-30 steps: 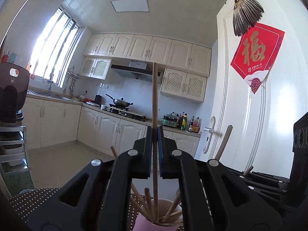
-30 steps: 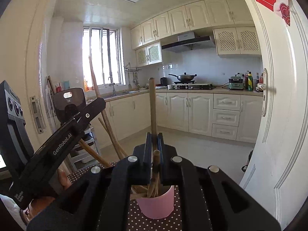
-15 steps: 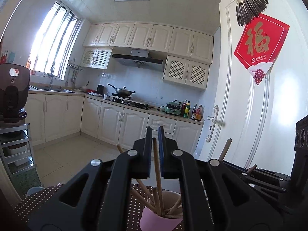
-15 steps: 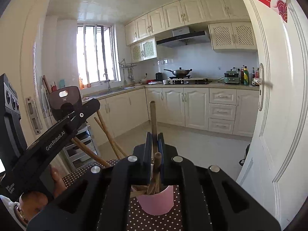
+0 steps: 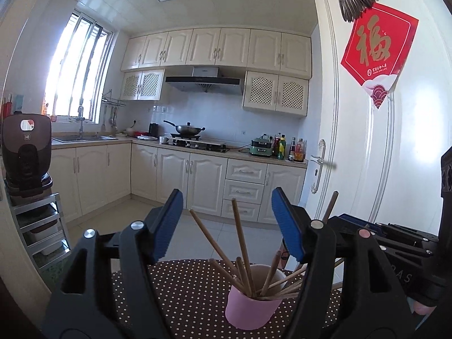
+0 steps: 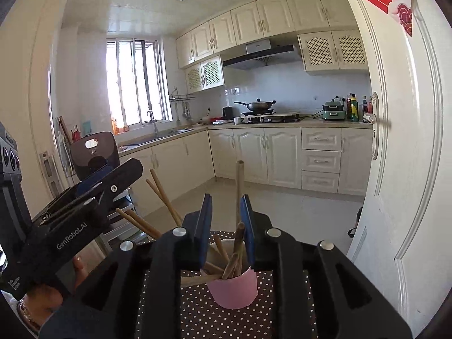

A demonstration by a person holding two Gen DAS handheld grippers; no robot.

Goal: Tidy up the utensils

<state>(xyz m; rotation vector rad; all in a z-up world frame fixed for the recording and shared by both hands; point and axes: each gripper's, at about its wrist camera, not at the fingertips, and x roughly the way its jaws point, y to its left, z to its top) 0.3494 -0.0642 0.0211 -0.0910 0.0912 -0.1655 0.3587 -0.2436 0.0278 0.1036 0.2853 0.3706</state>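
A pink cup (image 5: 251, 308) (image 6: 233, 291) full of wooden chopsticks stands on a brown polka-dot cloth (image 5: 183, 288). My left gripper (image 5: 227, 220) hovers over it, jaws opening wide. One chopstick (image 5: 240, 240) stands in the cup between the blue pads, touched by neither. My right gripper (image 6: 226, 226) is opening too, its pads a small way apart. A thicker wooden stick (image 6: 239, 186) rises between them, close beside the right pad, its lower end in the cup. The left gripper (image 6: 121, 180) shows side-on at the left in the right wrist view.
A white door (image 5: 367, 141) with a red paper sign stands close on the right. A brown appliance (image 5: 26, 152) sits on a metal rack to the left. Kitchen cabinets, stove and sink line the far walls. A person's hand (image 6: 42, 296) holds the left gripper.
The left jaws have gone from shut on a chopstick to wide apart, and that chopstick has slid down into the cup. The right jaws have parted slightly around their stick.
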